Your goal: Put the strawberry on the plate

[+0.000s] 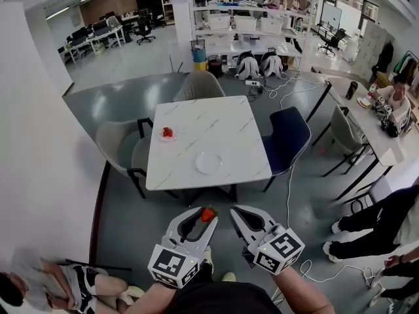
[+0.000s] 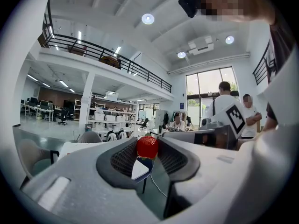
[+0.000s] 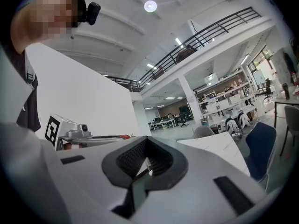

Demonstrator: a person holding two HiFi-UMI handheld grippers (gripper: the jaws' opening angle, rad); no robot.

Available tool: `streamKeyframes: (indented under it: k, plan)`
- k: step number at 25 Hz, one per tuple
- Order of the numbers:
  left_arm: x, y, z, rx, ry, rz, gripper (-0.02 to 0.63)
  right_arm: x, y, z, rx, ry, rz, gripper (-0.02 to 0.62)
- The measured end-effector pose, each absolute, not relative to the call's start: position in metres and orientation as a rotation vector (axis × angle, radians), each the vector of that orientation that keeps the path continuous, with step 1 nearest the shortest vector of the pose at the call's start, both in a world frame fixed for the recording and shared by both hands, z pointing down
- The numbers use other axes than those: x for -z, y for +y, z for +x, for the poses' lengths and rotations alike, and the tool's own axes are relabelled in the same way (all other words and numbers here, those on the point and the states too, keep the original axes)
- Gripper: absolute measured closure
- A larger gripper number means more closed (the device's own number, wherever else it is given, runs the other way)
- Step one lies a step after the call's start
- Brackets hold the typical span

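My left gripper is shut on a red strawberry, held in the air short of the table's near edge. The left gripper view shows the strawberry pinched at the jaw tips. An empty white plate lies near the front of the white marble table. A second small plate at the table's left edge carries red strawberries. My right gripper hangs beside the left one, shut and empty; in its own view the right gripper has its jaws closed together.
A dark blue chair stands at the table's right, grey chairs at its left and far side. A white wall rises on the left. A person sits at a long table on the right; a cable trails across the floor.
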State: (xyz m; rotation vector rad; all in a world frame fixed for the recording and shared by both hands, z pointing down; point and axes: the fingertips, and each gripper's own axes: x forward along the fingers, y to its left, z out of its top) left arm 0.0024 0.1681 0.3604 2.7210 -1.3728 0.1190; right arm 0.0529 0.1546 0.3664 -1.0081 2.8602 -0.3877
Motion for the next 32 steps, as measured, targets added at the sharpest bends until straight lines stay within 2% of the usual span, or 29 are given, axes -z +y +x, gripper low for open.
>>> streamKeyframes:
  k: [18, 32]
  plan:
    - [-0.394, 0.004, -0.062, -0.174, -1.252, 2.775, 0.462, -0.377, 0.002, -0.017, 0.401, 2.831, -1.152, 0.592]
    - [-0.462, -0.101, -0.052, -0.319, -1.240, 2.724, 0.462, -0.418, -0.105, -0.011, 0.514, 2.829, -1.163, 0.592]
